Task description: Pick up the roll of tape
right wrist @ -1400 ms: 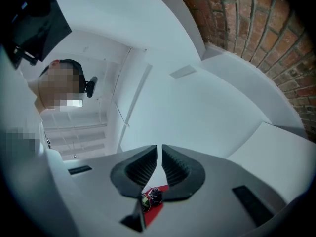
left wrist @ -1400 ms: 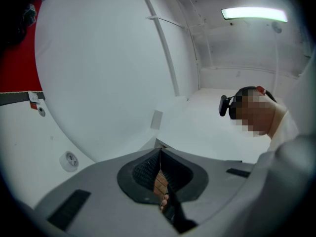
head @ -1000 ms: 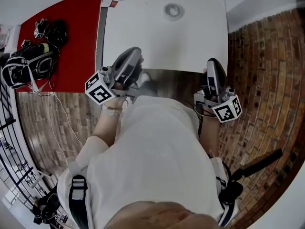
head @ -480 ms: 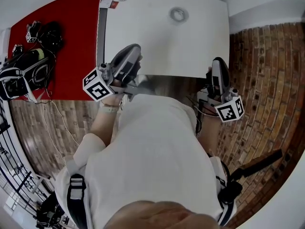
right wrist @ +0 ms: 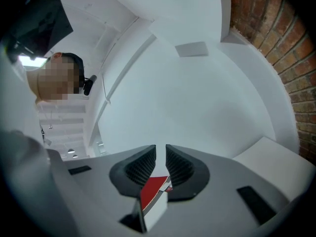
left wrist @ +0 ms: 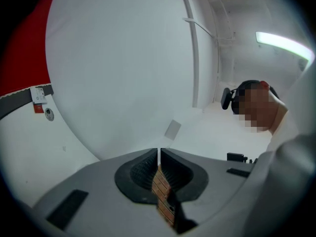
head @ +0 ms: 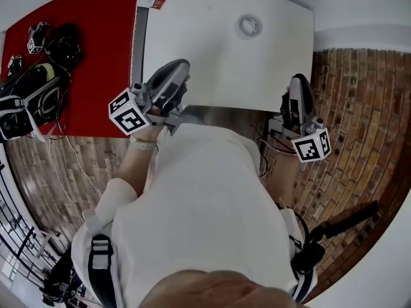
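White tabletop (head: 212,56) bears the roll of tape (head: 249,25) near its 12 o'clock edge, unheld, while left gripper (head: 182,65) and right gripper (head: 297,79), jaws together on nothing, have just advanced toward it, suggesting an approach.

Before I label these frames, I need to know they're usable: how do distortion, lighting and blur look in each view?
Head view: strong fisheye bows the table edges, light is even, and the roll of tape is small but sharp. Left gripper view: dark corners, ceiling light blown out, no obvious motion blur. Right gripper view: dark corners too, white surfaces nearly featureless, brick wall curved at the edge.
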